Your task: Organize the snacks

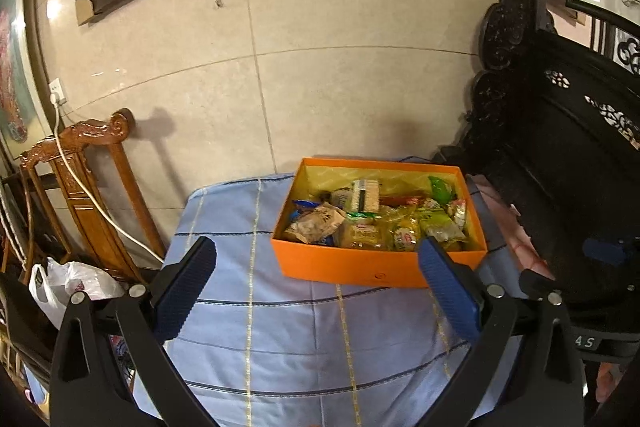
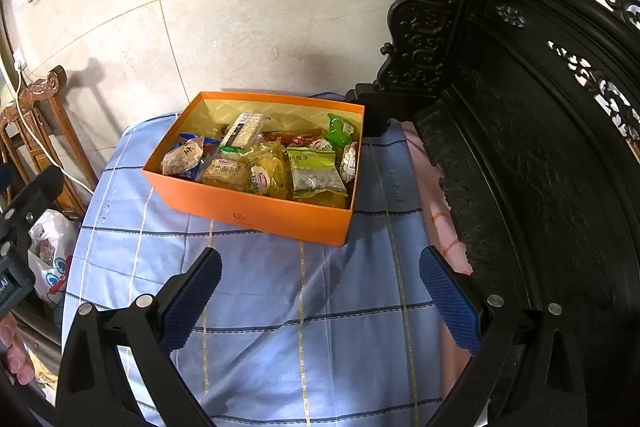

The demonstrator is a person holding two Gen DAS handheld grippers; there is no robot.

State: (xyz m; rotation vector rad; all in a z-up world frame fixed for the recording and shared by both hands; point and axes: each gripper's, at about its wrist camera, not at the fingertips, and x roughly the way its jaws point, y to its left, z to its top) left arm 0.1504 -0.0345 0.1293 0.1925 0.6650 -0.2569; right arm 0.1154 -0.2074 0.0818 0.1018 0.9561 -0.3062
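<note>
Right wrist view shows our right gripper (image 2: 320, 291) spread wide and empty over the blue checked cloth (image 2: 280, 327), the orange snack box (image 2: 256, 207) just ahead and slightly left, long axis crosswise. Our left gripper (image 1: 316, 283), equally wide and empty, looks nearer, its right finger overlapping the box front.

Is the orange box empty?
No, the orange box is full of wrapped snacks, as the right wrist view shows.

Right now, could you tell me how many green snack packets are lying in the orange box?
3 that I can see in the orange box: a bright green packet at the far right corner, a pale green seed packet near the front right, and a green-edged wrapper mid-box. Others may be buried.
</note>
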